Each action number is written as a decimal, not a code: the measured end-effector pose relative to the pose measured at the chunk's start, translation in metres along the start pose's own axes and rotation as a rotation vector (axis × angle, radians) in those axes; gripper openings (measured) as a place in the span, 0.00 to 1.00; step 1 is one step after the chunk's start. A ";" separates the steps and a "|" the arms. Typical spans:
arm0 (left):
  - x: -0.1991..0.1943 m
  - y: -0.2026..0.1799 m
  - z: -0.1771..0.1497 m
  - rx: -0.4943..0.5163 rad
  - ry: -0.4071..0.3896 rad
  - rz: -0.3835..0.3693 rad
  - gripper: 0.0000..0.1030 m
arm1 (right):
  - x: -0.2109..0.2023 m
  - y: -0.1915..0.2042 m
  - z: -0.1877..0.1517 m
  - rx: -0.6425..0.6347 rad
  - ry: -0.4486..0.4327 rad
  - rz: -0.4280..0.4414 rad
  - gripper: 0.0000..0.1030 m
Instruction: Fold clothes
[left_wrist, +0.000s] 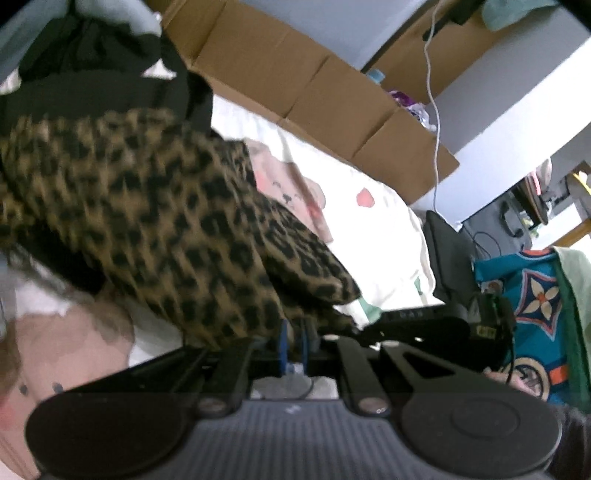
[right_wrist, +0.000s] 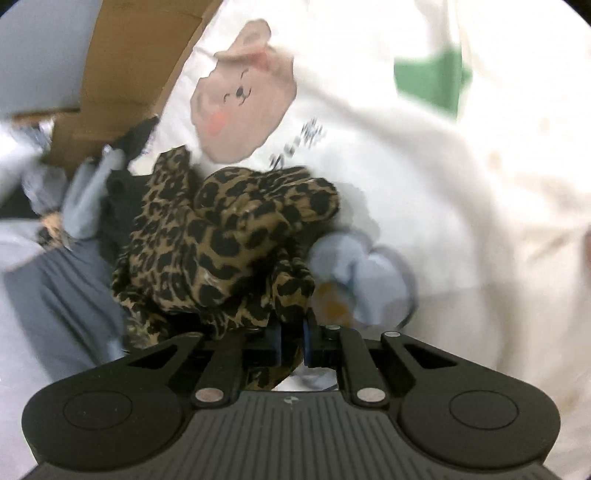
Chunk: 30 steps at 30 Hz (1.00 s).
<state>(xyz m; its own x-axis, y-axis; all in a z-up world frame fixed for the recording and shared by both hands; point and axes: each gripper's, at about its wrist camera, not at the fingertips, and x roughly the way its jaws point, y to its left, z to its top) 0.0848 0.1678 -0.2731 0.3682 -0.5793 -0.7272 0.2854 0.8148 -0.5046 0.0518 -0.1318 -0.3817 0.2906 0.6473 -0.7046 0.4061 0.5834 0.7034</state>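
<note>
Both grippers, left (left_wrist: 293, 345) and right (right_wrist: 291, 341), pinch the tan-and-black leopard-print fabric garment (right_wrist: 221, 243), bunched over a white cartoon-bear bedsheet (right_wrist: 461, 192). Brown cardboard boxes (left_wrist: 295, 85) hem in the far edge; bare sheet lies open to the right. Pretty crumpled, blurry too.

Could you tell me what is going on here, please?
A person is working with a handheld gripper in each hand on a leopard-print garment. The left gripper and the right gripper are both shut on its fabric, which hangs bunched and unfolded above a white sheet printed with cartoon bears. More clothes are piled on the bed, with cardboard boxes alongside.
</note>
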 end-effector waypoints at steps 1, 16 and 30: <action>-0.001 0.000 0.004 0.007 -0.010 0.004 0.09 | -0.006 -0.002 0.005 -0.042 0.009 -0.032 0.08; 0.017 -0.020 0.032 0.157 -0.047 0.020 0.39 | -0.073 0.012 0.095 -0.494 0.164 -0.420 0.08; 0.072 -0.086 0.042 0.371 0.058 0.017 0.53 | -0.160 -0.045 0.128 -0.402 -0.044 -0.463 0.08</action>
<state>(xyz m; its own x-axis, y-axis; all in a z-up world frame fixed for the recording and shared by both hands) 0.1237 0.0555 -0.2624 0.3283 -0.5551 -0.7643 0.5847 0.7549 -0.2971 0.0979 -0.3248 -0.3126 0.2010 0.2664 -0.9427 0.1426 0.9441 0.2972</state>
